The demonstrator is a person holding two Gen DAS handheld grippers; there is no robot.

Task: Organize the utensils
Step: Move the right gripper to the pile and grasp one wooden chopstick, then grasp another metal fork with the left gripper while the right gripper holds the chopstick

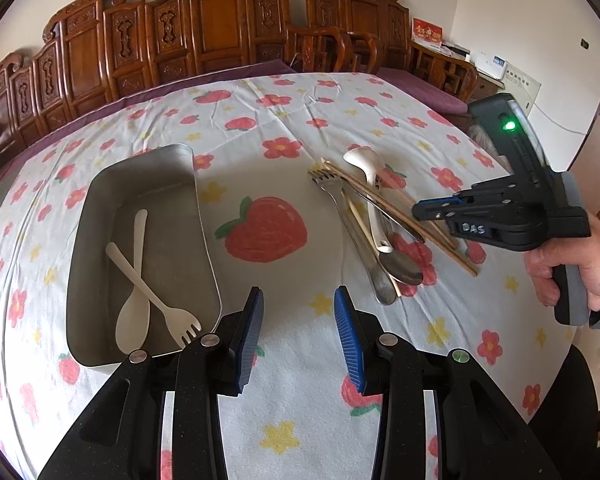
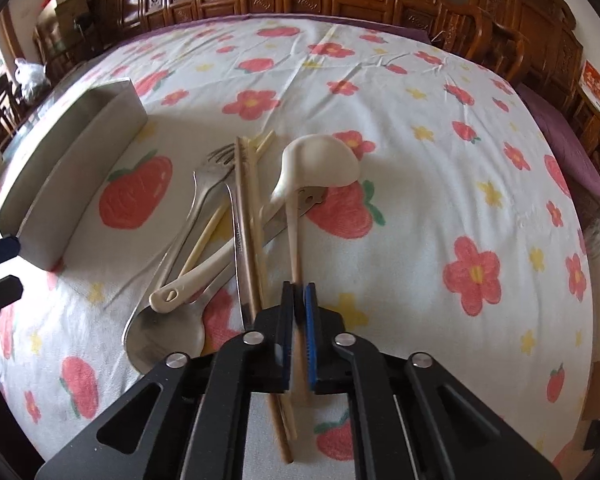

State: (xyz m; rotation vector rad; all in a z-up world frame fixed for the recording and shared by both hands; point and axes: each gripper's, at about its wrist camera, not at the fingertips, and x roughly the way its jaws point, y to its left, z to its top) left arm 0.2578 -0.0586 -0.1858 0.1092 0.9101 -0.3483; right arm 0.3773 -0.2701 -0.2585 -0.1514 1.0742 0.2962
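Right gripper, fingers clamped on a pale chopstick in the desk's utensil pile, left gripper, fingers apart and empty, metal tray at its ten o'clock

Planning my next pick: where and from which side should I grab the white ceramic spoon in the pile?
Take the white ceramic spoon by its handle end, from above on the tray side. That end lies atop the metal spoon, uncovered; a chopstick crosses its neck and the bowl looks too wide.
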